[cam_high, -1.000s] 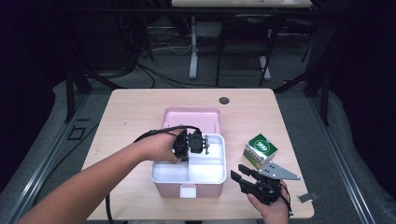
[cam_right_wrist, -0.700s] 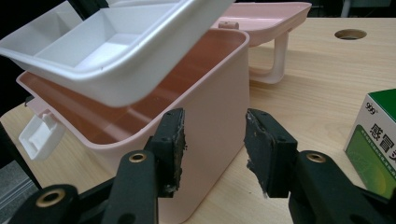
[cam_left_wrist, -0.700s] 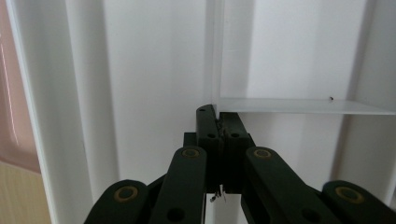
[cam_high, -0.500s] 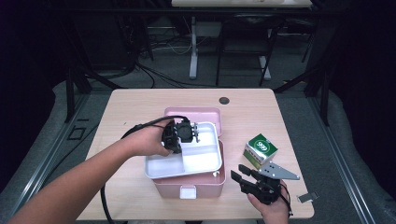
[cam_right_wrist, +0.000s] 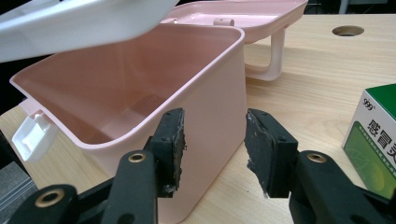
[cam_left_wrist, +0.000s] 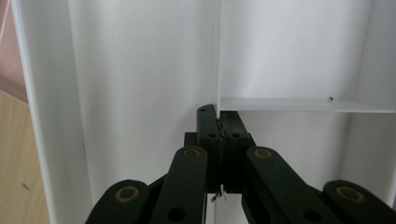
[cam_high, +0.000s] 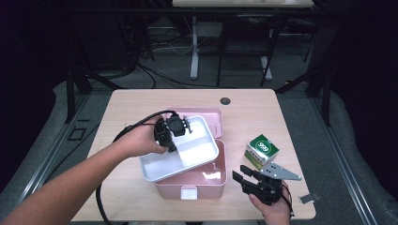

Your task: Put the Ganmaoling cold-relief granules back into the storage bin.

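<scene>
Centre frame, left gripper (cam_high: 174, 127): clenched on white tray (cam_high: 197, 154) divider, lifted over pink box (cam_high: 206, 183).
Lower right, right gripper (cam_high: 248, 179): released, idle.
Risk: thin-edge grip slipping, tray tilting, dropping.

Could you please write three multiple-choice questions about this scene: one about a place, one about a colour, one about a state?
1. Where does the green and white box stand?
A. On the table, right of the pink box
B. Inside the pink box
C. On the white tray

2. What colour is the storage box with the open lid?
A. Blue
B. Pink
C. Yellow

3. How is the white tray now?
A. Lying flat on the table
B. Seated deep in the pink box
C. Held tilted above the pink box by the left gripper

Answers:
1. A, the high view shows it on the bare wood near the right gripper.
2. B, its walls are pink in the right gripper view.
3. C, the left gripper's jaws pinch the tray's divider and the tray hangs over the box.
</scene>
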Demonstrator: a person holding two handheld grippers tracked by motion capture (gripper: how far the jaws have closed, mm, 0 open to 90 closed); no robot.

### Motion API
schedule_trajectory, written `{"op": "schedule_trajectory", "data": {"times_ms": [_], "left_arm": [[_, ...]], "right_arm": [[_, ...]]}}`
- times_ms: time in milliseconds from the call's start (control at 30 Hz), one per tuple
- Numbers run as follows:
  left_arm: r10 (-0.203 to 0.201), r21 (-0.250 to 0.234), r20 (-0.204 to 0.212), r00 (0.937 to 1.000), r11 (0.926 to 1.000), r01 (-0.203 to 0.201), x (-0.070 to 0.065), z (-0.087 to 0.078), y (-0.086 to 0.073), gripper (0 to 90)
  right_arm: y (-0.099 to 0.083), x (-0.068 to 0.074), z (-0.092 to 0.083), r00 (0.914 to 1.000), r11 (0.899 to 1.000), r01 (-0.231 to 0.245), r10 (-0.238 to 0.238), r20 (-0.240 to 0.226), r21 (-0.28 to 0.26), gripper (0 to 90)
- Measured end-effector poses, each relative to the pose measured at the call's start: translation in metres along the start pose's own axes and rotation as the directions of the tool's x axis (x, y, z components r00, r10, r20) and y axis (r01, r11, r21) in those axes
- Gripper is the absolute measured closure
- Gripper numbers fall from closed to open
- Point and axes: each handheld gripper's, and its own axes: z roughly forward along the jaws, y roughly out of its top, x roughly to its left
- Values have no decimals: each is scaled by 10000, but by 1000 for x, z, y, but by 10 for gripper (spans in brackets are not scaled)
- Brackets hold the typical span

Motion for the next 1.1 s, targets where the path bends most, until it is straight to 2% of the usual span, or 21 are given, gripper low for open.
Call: {"op": "schedule_trajectory", "data": {"times_ms": [100, 333, 467, 633, 833, 933, 1100], "left_arm": [[-234, 27, -107, 9997, 9997, 234, 2, -1, -1, 891], [-867, -26, -3, 9962, 9962, 867, 9, -7, -12, 891], [-1264, 0, -118, 9919, 9920, 1264, 15, -10, -24, 891], [-1849, -11, -214, 9825, 9828, 1849, 23, -12, -42, 891], [-2734, -4, -363, 9612, 9619, 2736, 34, -17, -71, 891], [-3273, -24, -449, 9439, 9449, 3275, 43, -20, -91, 891], [-3946, -71, -540, 9173, 9188, 3948, 54, -23, -120, 891]], "right_arm": [[0, 0, 0, 10000, 10000, 12, -12, 20, 85, 572], [1, -2, 2, 10000, 10000, -15, 15, -38, -48, 571], [3, -2, 5, 9999, 10000, -58, 57, -140, -74, 571], [6, -2, 10, 9996, 10000, 71, -69, -279, 67, 571], [8, -2, 15, 9993, 9999, 103, -103, -360, 9, 570], [8, -3, 17, 9992, 9999, 117, -115, -370, 28, 570], [8, -3, 17, 9993, 10000, 92, -92, -353, -1, 570]]}}
